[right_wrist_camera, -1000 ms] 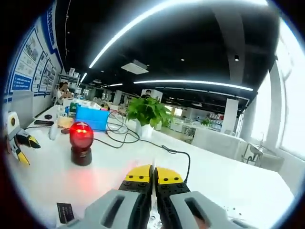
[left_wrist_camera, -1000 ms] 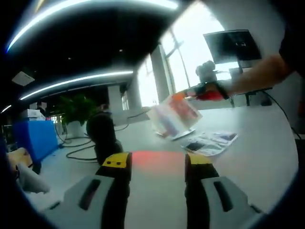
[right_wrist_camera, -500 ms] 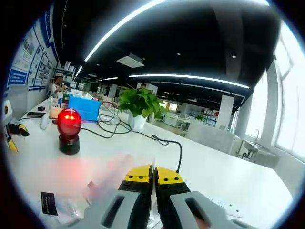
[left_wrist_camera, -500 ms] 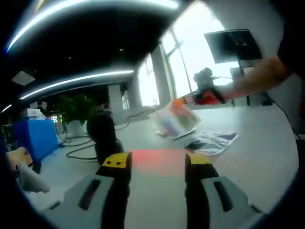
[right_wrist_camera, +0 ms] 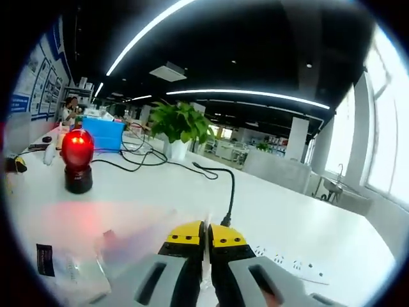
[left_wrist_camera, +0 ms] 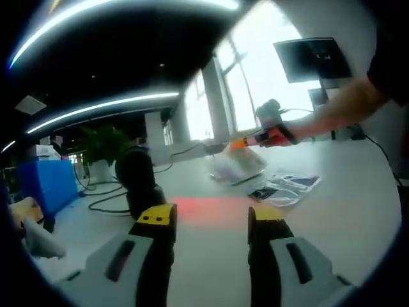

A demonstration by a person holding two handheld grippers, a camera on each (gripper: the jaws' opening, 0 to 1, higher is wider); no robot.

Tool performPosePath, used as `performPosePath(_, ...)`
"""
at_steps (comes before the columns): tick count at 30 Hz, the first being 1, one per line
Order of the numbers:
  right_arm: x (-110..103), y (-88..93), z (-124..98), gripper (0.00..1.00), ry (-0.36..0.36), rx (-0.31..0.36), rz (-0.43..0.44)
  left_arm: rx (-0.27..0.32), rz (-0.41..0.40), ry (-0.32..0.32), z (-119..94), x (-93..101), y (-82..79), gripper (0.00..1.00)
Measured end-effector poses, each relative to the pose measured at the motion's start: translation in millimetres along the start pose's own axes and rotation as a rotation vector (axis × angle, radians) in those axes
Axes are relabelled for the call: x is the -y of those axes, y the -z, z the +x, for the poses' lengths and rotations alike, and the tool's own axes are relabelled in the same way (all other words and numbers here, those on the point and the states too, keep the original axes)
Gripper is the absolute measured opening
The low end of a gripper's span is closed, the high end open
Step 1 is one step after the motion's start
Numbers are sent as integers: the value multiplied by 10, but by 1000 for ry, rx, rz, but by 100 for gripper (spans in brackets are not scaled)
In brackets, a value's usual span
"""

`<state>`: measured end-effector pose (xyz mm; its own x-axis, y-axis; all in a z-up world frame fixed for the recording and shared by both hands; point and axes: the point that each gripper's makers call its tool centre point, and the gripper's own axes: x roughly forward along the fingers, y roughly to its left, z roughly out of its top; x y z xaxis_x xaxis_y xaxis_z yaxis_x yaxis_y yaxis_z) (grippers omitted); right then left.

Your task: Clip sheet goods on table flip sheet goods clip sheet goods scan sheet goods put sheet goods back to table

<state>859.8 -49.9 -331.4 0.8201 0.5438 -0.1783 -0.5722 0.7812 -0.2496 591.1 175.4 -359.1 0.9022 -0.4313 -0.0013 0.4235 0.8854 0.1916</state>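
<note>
My left gripper (left_wrist_camera: 212, 217) hovers open over the white table (left_wrist_camera: 345, 211) with nothing between its yellow-tipped fingers. Beyond it, a person's arm holds my right gripper (left_wrist_camera: 250, 141), which is shut on a clear sheet packet (left_wrist_camera: 238, 167) lying low and nearly flat over the table. In the right gripper view, the right gripper (right_wrist_camera: 205, 234) has its jaws pressed together, and the blurred packet (right_wrist_camera: 131, 246) trails to the left. A scanner (right_wrist_camera: 77, 160) with a red light stands at the left; it appears dark in the left gripper view as the scanner (left_wrist_camera: 137, 180), casting a red glow.
More sheet packets (left_wrist_camera: 285, 189) lie on the table to the right of the held one, and another packet (right_wrist_camera: 64, 272) lies at the lower left. A black cable (right_wrist_camera: 225, 185), a power strip (right_wrist_camera: 287, 257), a potted plant (right_wrist_camera: 181, 126) and a monitor (left_wrist_camera: 313, 61) stand around.
The right gripper has carried the packet down and tilted it flatter, close to the table. The right gripper view has swung, so the scanner sits further left. The left gripper has held still.
</note>
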Motion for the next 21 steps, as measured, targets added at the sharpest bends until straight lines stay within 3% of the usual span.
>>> performPosePath(11, 75, 222, 206, 0, -47, -89, -24, -9, 4, -4, 16, -10, 27, 37)
performPosePath(21, 25, 364, 236, 0, -93, -137, -57, -18, 17, 3, 27, 2, 50, 37)
